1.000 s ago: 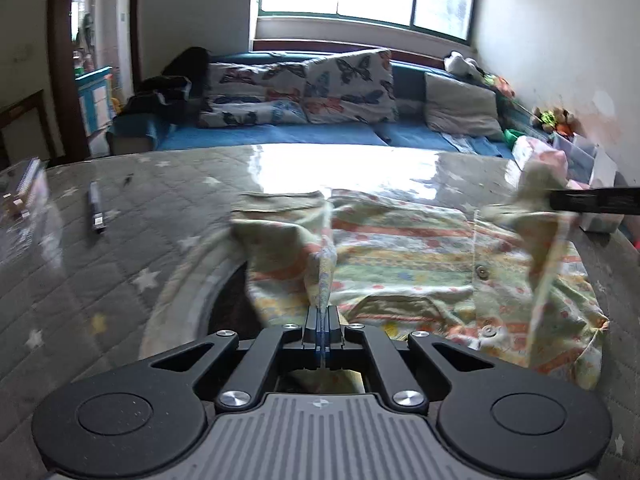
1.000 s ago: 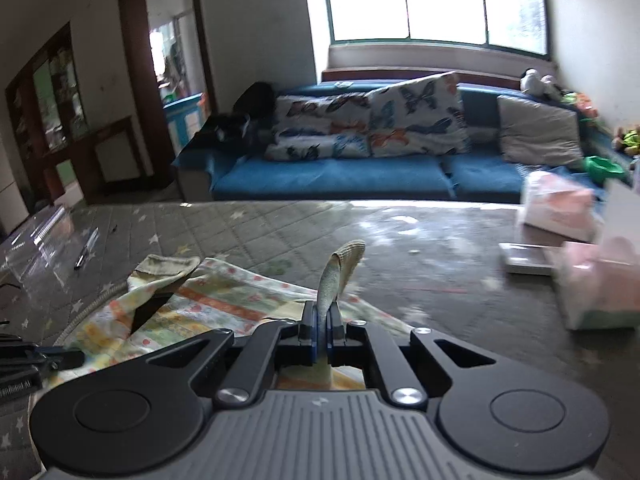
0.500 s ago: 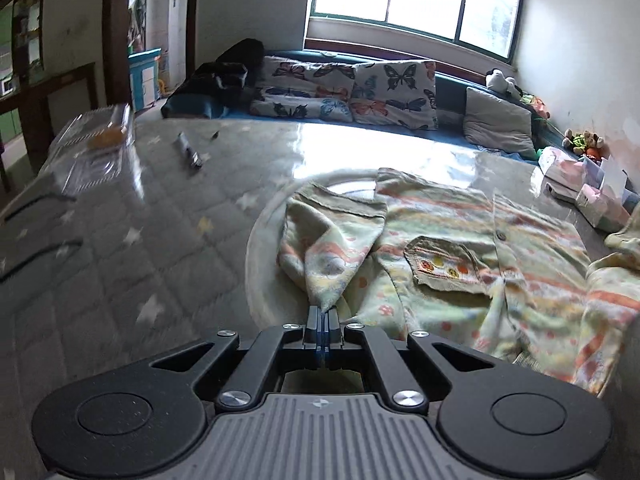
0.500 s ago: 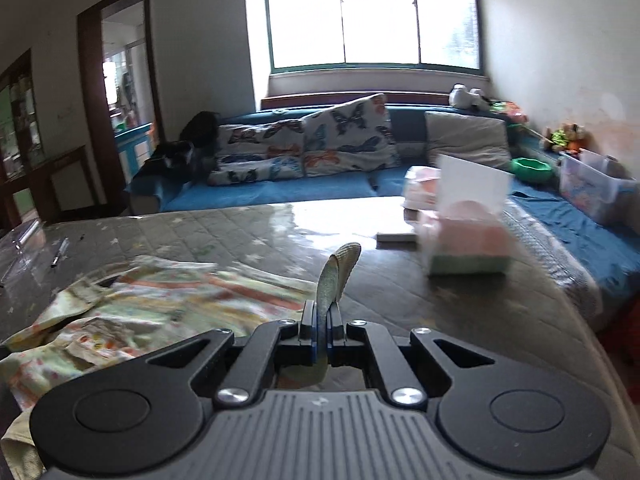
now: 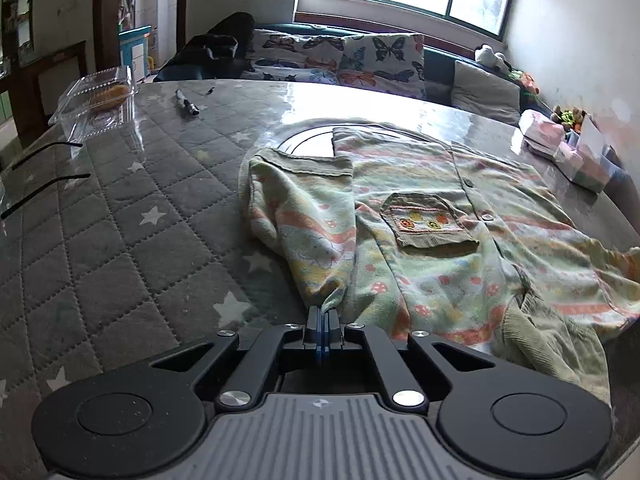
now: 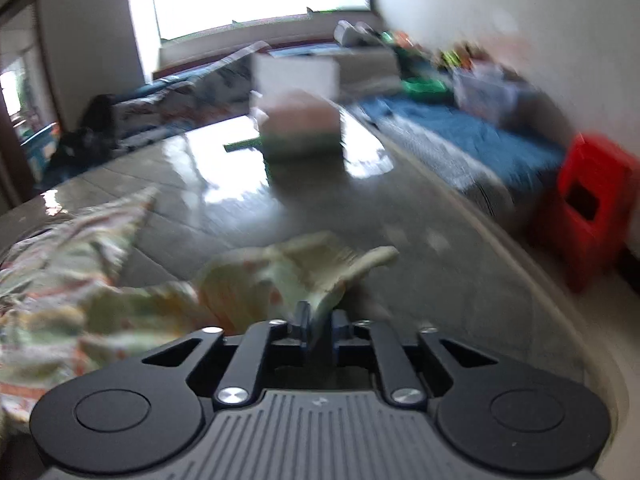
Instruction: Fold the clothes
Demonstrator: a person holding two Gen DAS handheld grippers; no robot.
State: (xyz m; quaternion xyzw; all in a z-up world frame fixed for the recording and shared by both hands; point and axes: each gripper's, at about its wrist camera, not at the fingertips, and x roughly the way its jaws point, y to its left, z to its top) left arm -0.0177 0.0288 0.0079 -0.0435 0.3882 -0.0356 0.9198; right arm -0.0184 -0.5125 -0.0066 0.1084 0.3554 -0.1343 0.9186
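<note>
Left gripper (image 5: 322, 316) pinches the sleeve of the shirt (image 5: 440, 216) spread ahead and rightward on the table (image 5: 120, 220), while the right gripper (image 6: 318, 320), jaws slightly parted, has cloth between them.

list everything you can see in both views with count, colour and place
shirt: 1, pale green with orange stripes, spread on table
table: 1, grey quilted star cover under a glossy sheet
pen: 1, dark, far left of table
clear plastic box: 1, left table edge
tissue packs: several, pink, far right of table
sofa: 1, blue, butterfly cushions, under window
red stool: 1, right of table
left gripper: black, shut on shirt sleeve
right gripper: black, jaws apart, cloth between them, blurred
</note>
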